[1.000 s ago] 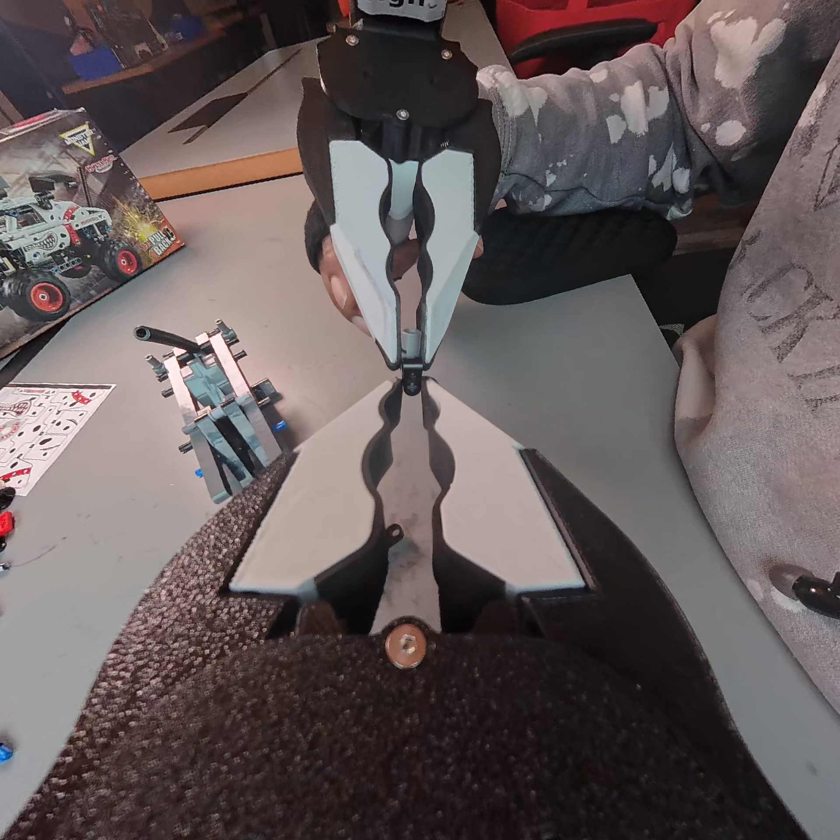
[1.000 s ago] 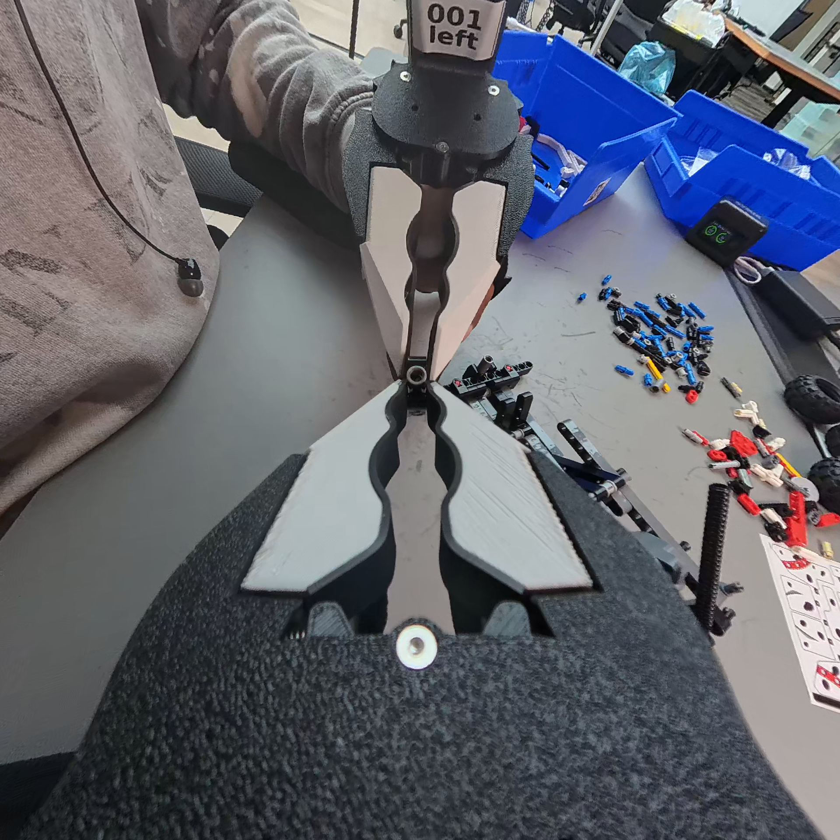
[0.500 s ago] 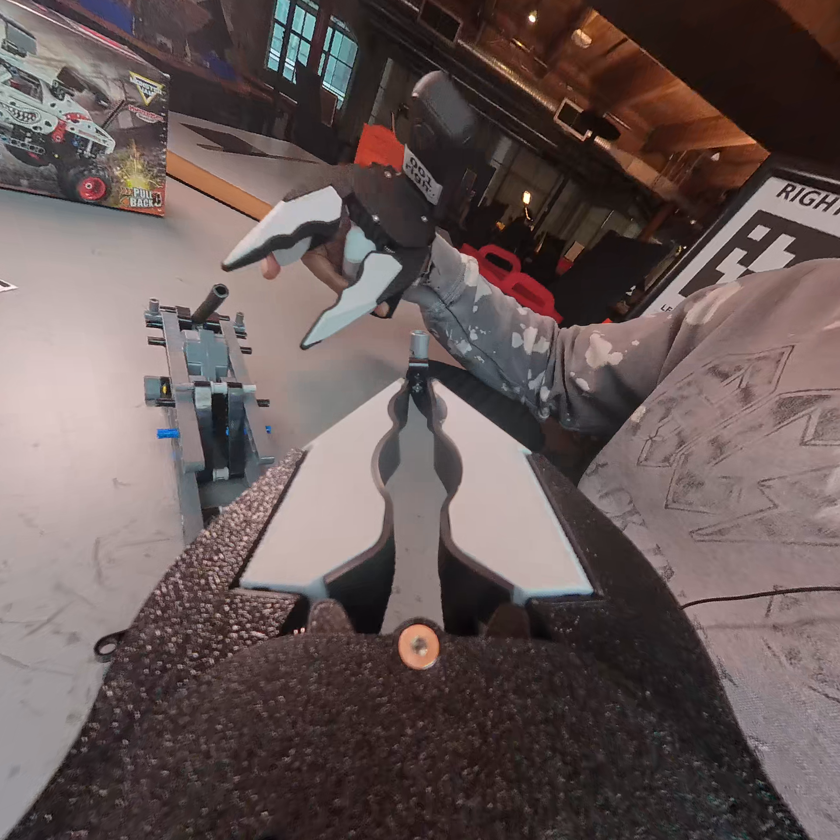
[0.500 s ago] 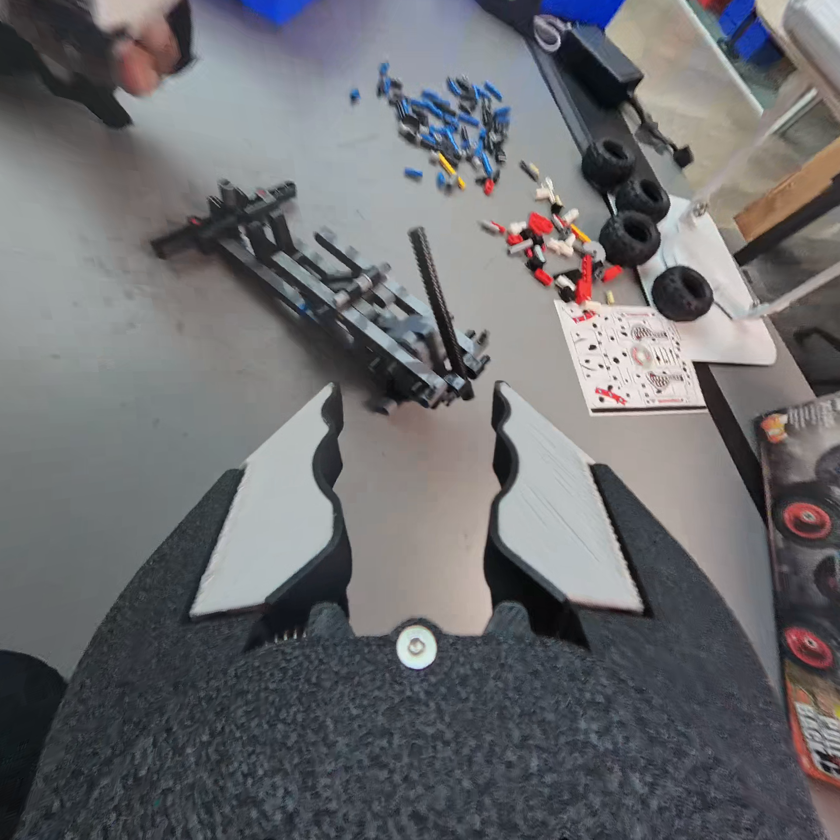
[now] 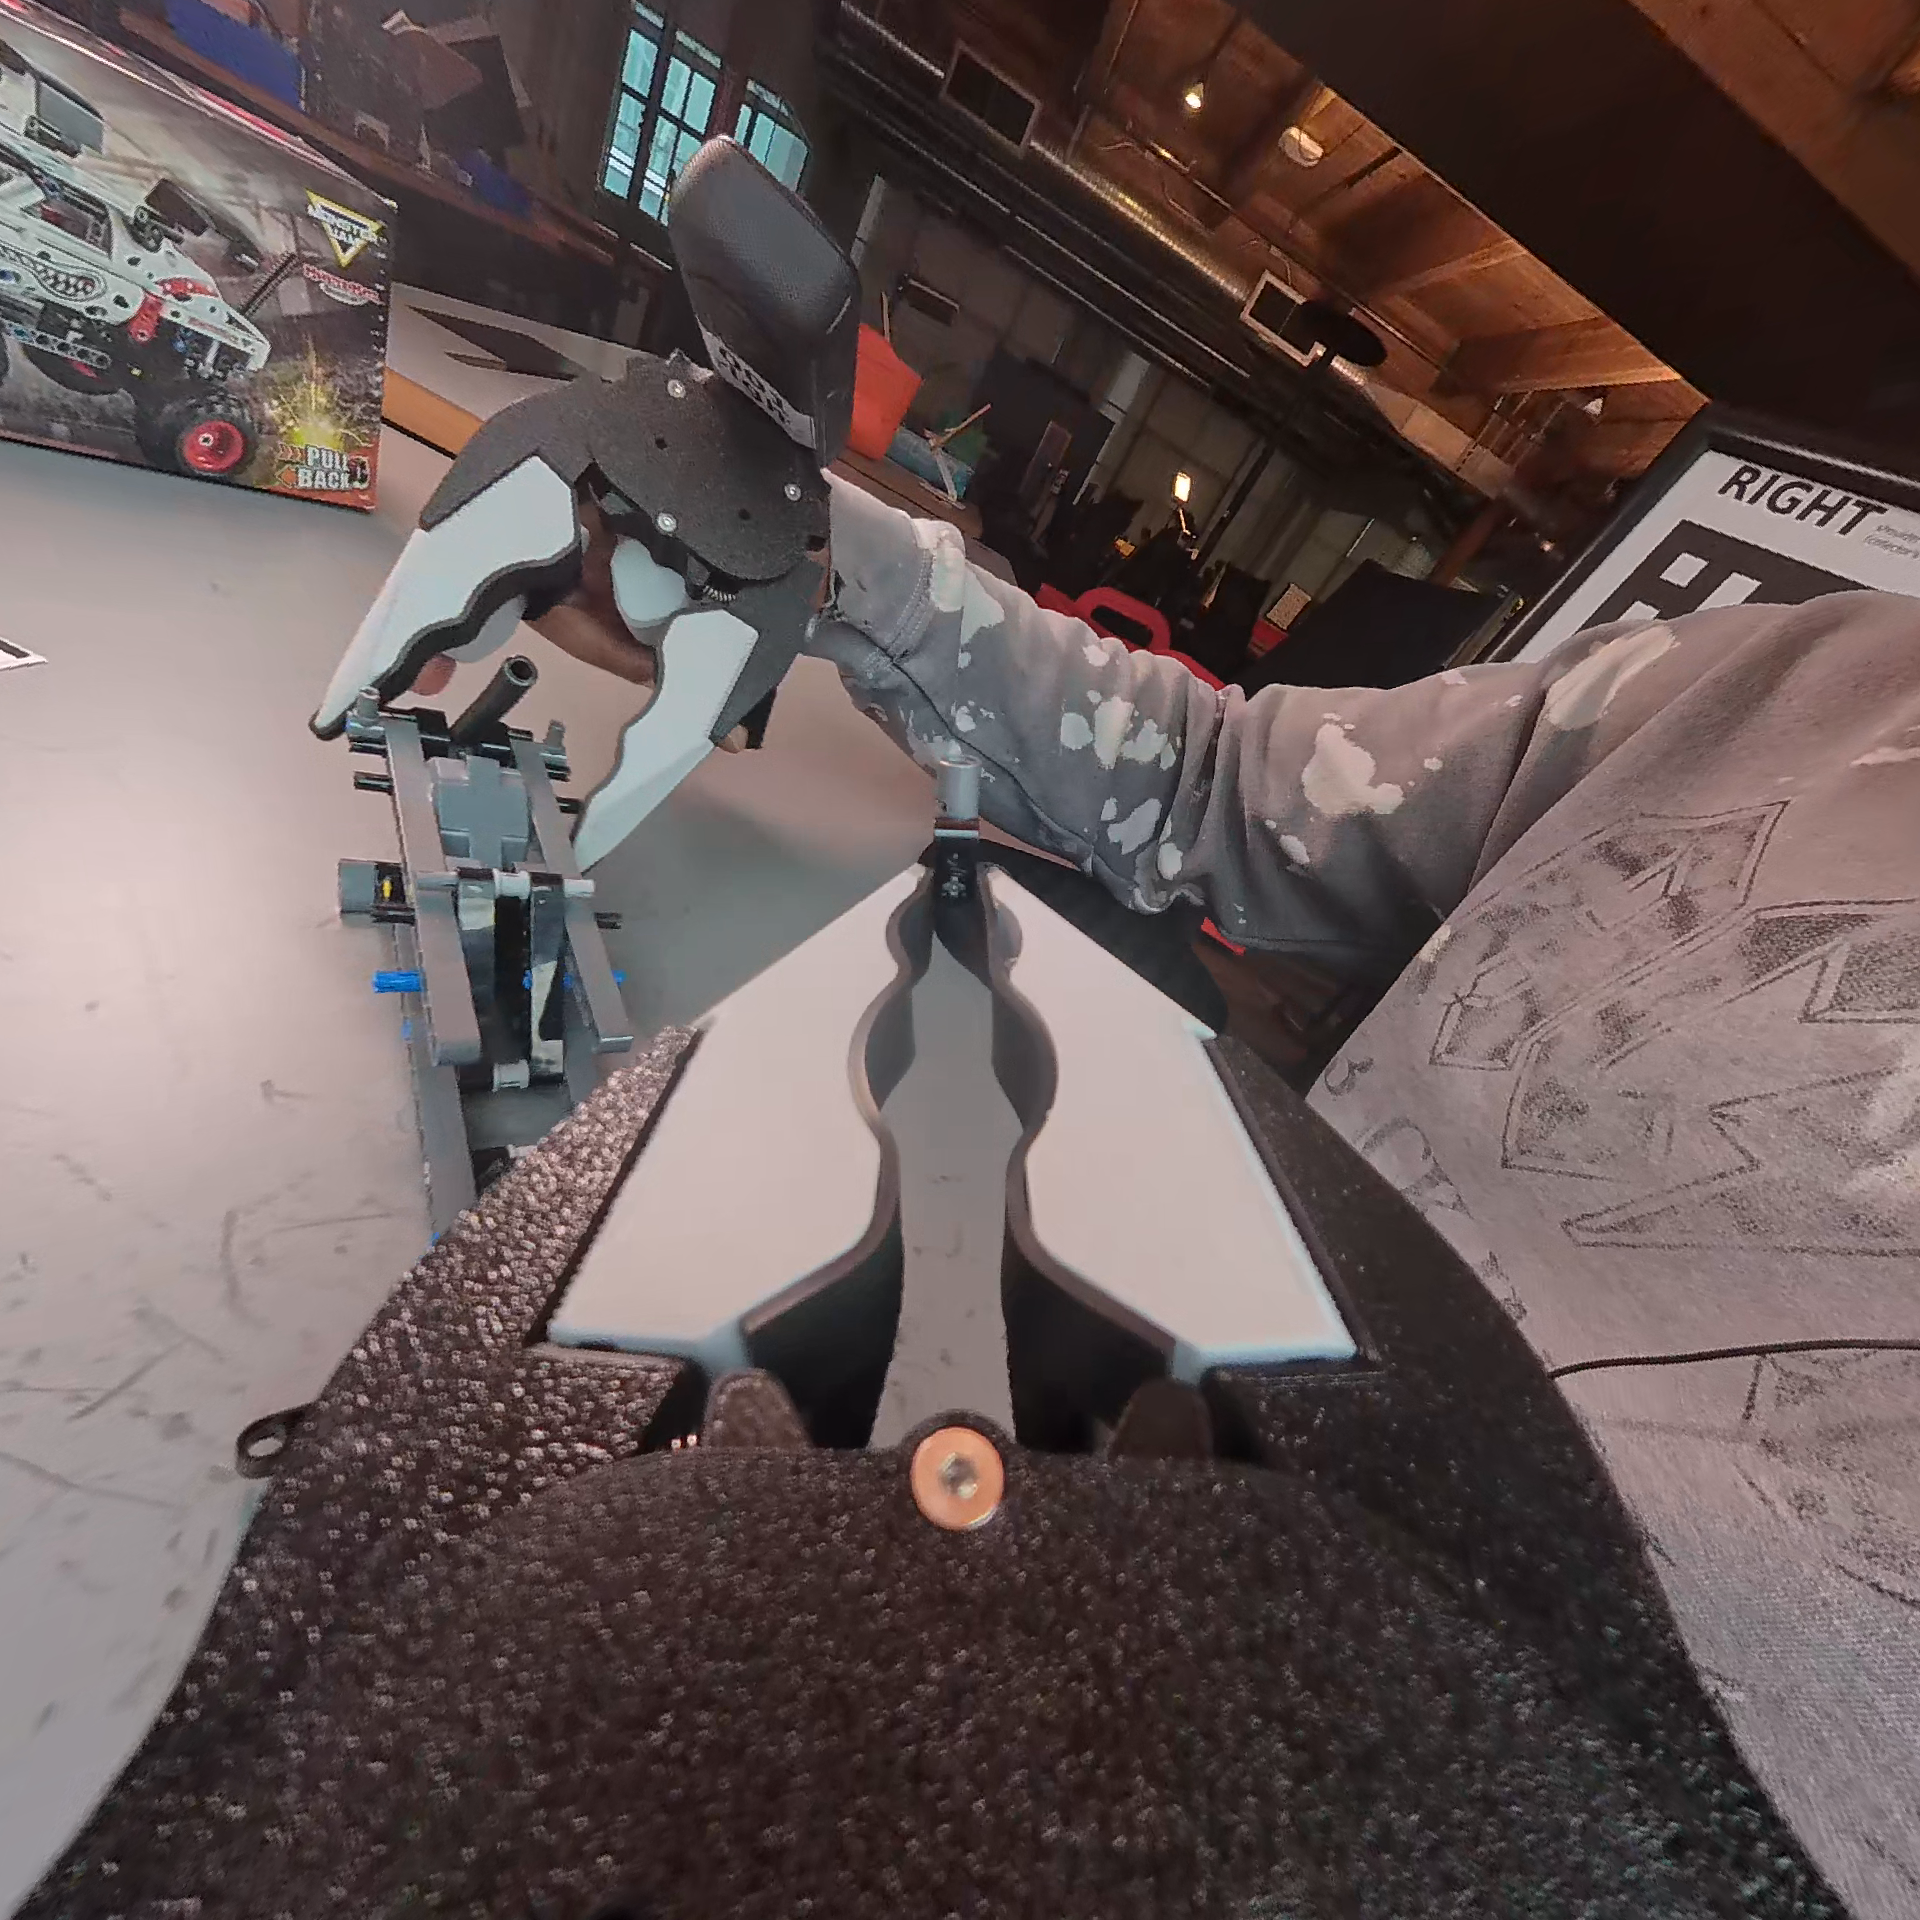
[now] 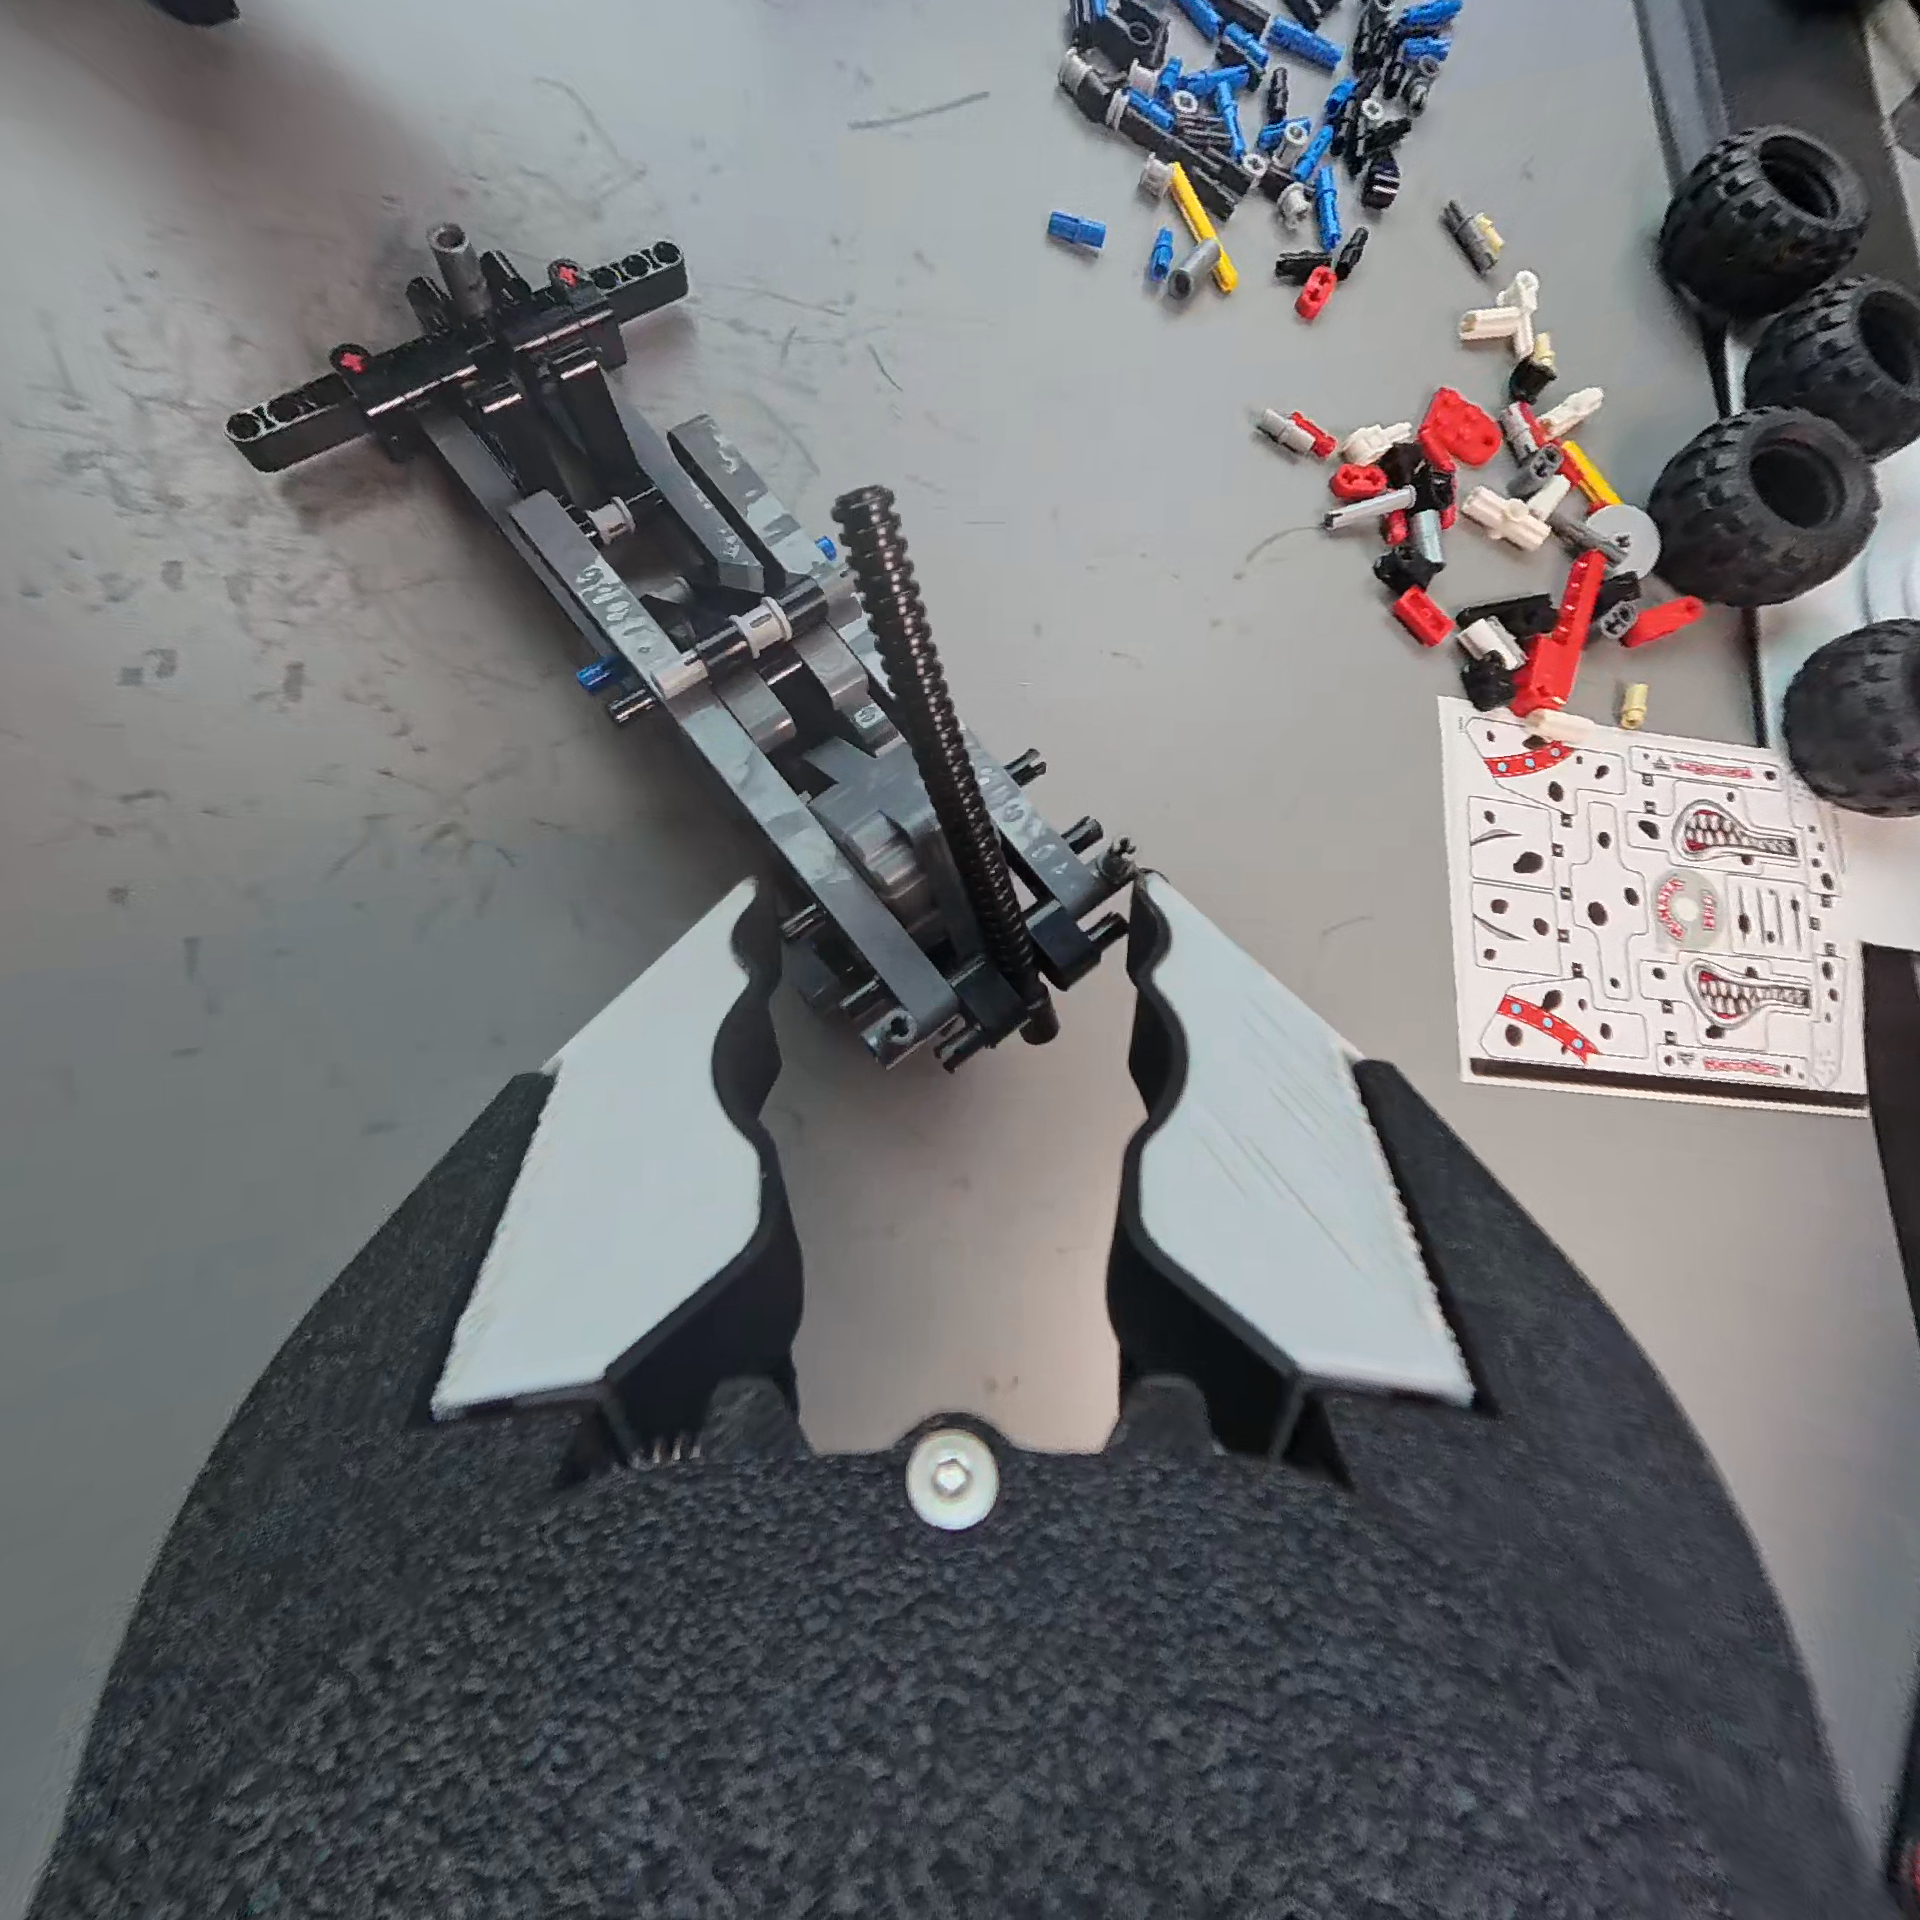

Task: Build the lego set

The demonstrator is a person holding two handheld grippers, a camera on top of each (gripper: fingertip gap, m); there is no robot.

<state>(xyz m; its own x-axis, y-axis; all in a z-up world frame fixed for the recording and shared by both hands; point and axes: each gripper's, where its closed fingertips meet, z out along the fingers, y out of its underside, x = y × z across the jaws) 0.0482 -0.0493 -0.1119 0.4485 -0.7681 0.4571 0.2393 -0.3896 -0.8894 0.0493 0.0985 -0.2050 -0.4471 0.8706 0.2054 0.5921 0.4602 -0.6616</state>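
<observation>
Now my left hand-held gripper [image 5: 951, 878] pinches a small grey pin [image 5: 953, 790]; my right hand-held gripper [image 6: 940, 914], spread wide, straddles the chassis [image 6: 727, 665], which may skid along the bench [image 6: 260, 779].

One gripper is pinched tight, the other is spread wide.

The left gripper [image 5: 954, 873] is held with its two fingers pressed together, and a small grey and black pin [image 5: 954, 805] is pinched at the tips. The right gripper [image 6: 940, 914] is spread wide open and tipped downward. It is held out on a stretched arm in a grey spotted sleeve [image 5: 1195, 769].
</observation>
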